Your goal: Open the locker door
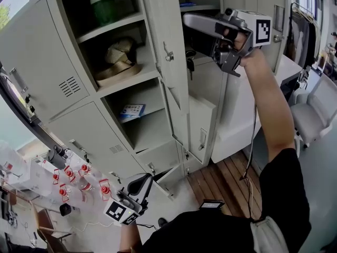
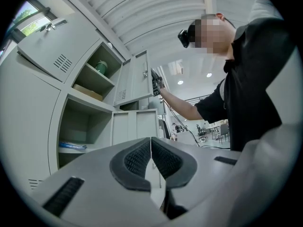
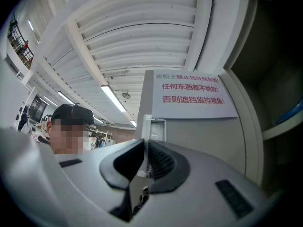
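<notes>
The grey locker door [image 1: 171,41] stands swung out, seen almost edge-on, with a latch on its face. My right gripper [image 1: 186,20] is raised to the door's upper free edge. In the right gripper view the door's thin edge [image 3: 144,126] runs in between the pads of my right gripper [image 3: 146,143], which are shut on it. A white notice [image 3: 191,93] with red print is stuck to the door's face. My left gripper [image 1: 139,185] hangs low by the locker's foot. Its pads meet with nothing between them in the left gripper view [image 2: 151,143].
The opened compartment holds a green cup [image 1: 102,4] on its top shelf and a tan hat [image 1: 118,59] below. A blue-and-white box [image 1: 131,110] lies in the compartment underneath. A lower door [image 1: 202,123] stands ajar. Keys [image 1: 189,62] hang beside the door. A white seat [image 1: 316,109] is at the right.
</notes>
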